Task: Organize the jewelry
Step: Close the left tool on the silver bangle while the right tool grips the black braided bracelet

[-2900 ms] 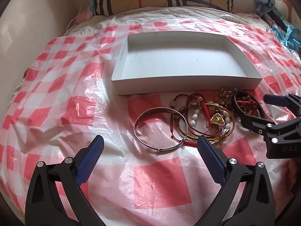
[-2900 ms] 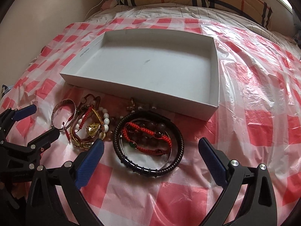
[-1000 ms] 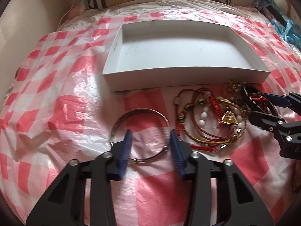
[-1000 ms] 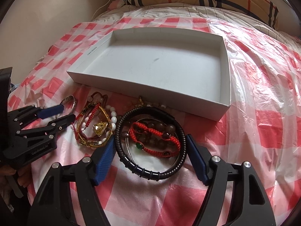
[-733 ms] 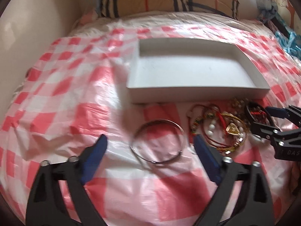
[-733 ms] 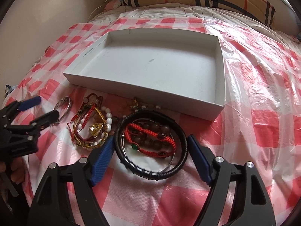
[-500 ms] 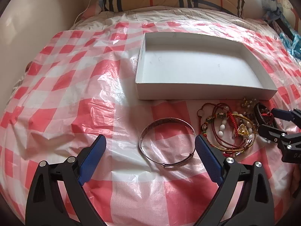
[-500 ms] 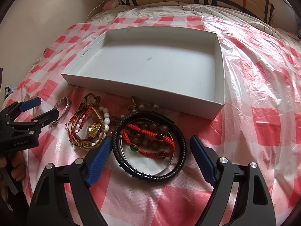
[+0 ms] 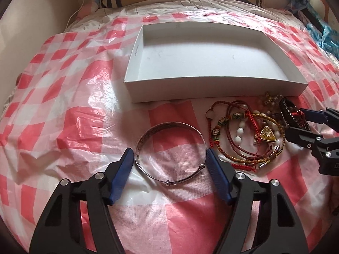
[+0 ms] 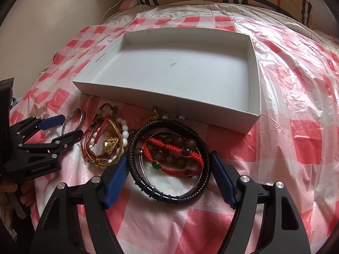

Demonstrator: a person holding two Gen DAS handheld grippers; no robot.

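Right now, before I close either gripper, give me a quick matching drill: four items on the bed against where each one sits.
Items:
1. silver bangle
2. black braided bracelet
3. white box
4. yellow triangular pendant

Places:
A. in the tangle of cord bracelets
B. between the left gripper's blue pads
C. beyond the jewelry, nothing inside
D. between the right gripper's blue pads

Pairs: 1-B, 2-D, 3-C, 4-A

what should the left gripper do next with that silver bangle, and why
Probably close the jaws a little further on the silver bangle. The left gripper already straddles it, its jaws have just been narrowing, and the blue pads sit at the rim, seemingly not yet pressing. The white box just beyond holds no jewelry yet.
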